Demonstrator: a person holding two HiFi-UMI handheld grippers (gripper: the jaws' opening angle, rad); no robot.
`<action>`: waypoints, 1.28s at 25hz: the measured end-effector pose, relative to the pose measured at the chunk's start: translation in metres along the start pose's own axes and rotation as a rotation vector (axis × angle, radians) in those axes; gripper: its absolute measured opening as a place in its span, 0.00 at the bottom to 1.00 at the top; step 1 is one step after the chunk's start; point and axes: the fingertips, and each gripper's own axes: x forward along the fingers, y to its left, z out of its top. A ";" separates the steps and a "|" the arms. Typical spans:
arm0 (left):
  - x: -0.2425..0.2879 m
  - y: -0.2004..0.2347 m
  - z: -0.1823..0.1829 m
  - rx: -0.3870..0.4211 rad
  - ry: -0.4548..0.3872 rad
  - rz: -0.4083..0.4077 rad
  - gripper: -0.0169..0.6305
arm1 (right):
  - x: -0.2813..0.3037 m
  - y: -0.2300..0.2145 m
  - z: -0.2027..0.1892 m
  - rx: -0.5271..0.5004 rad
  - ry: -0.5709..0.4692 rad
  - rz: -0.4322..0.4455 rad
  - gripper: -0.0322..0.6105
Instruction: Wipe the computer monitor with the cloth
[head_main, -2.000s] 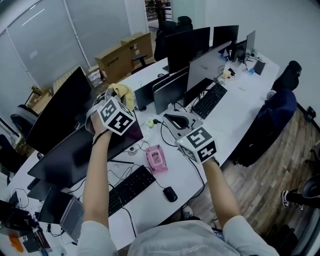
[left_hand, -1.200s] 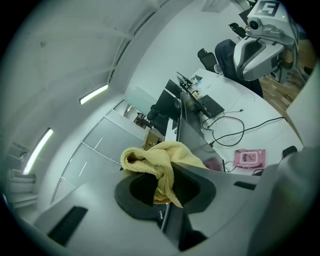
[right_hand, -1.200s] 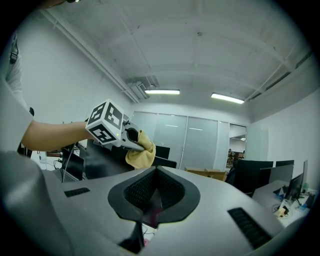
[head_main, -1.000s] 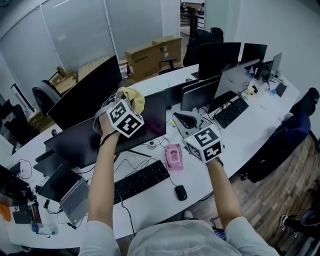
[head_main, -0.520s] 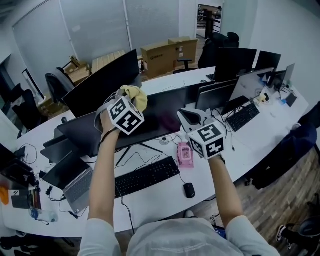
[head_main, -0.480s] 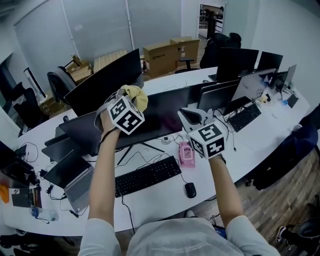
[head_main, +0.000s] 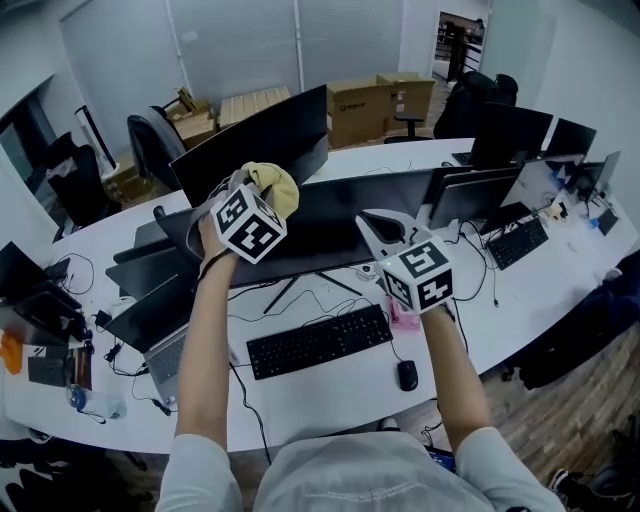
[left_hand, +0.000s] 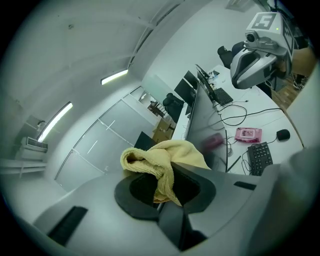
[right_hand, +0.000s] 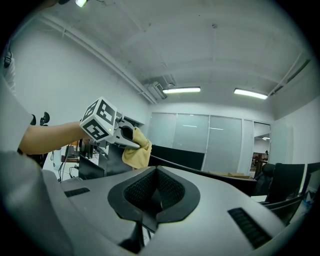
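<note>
Left gripper (left_hand: 167, 186): jaws closed tight on a bunched yellow cloth (left_hand: 165, 157), a fold pinched between the pads and the rest mounded above them. The cloth is held at the top edge of the wide dark computer monitor (head_main: 335, 215), towards its left end as the person faces it. The right gripper view shows the cloth hanging right at that edge. No view confirms whether it is pressed on the panel or only just above it. Right gripper (right_hand: 154, 197): jaws brought together with nothing between them, raised in front of the monitor's right half and clear of the screen. In front of the monitor lie a black keyboard (head_main: 320, 340), a mouse (head_main: 405, 375) and a pink packet (head_main: 403, 316) on the white desk (head_main: 300, 400), none of them near either gripper. Assessment of progress: the cloth is secured and brought to the monitor, so pick-up and approach are judged complete. The cloth sits at one upper corner and the broad screen face below and to the right of it shows no contact, so wiping is judged to be at its very start or not yet begun. Left to do: set the cloth flat on the panel and carry it across and down the whole face. The screen surface cannot be read for smears or cleaned bands.
</note>
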 end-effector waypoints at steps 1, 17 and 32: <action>-0.003 0.003 -0.007 -0.003 0.000 0.004 0.15 | 0.005 0.006 0.002 -0.002 -0.002 0.005 0.09; -0.053 0.061 -0.125 -0.089 0.026 0.107 0.15 | 0.076 0.095 0.020 0.001 -0.028 0.068 0.09; -0.093 0.103 -0.214 -0.208 0.074 0.270 0.15 | 0.114 0.145 0.023 0.029 -0.017 0.119 0.09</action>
